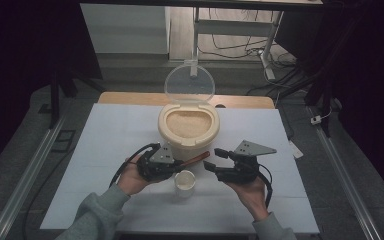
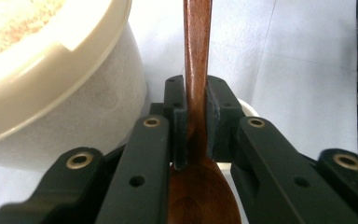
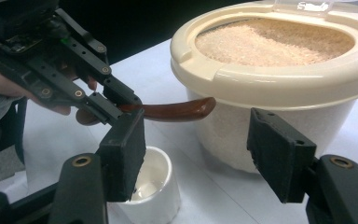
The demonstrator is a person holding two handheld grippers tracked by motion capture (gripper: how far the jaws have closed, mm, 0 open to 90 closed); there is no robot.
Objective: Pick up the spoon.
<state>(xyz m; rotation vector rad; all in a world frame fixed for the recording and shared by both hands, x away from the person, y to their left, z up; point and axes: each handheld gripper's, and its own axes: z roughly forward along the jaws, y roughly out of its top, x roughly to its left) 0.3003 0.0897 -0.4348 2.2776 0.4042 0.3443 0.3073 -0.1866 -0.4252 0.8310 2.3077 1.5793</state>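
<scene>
A brown wooden spoon (image 2: 197, 60) sits clamped between my left gripper's (image 2: 197, 93) jaws, bowl toward the hand and handle (image 1: 198, 158) pointing right. The same handle (image 3: 177, 111) ends just in front of the cream container (image 1: 188, 131). That tub (image 3: 279, 74) holds pale grain (image 3: 270, 42), and its clear lid (image 1: 189, 82) stands raised behind it. A small white cup (image 1: 185, 180) stands below the spoon, between the two hands. My right gripper (image 1: 215, 159) faces the handle's tip from the right. Its jaws (image 3: 198, 140) stand wide apart with nothing between them.
The white table sheet (image 1: 105, 150) stretches to both sides of the tub. A wooden strip (image 1: 125, 97) lies along the far edge. Metal rails (image 1: 30, 170) flank the table, and cables lie on the floor beyond it.
</scene>
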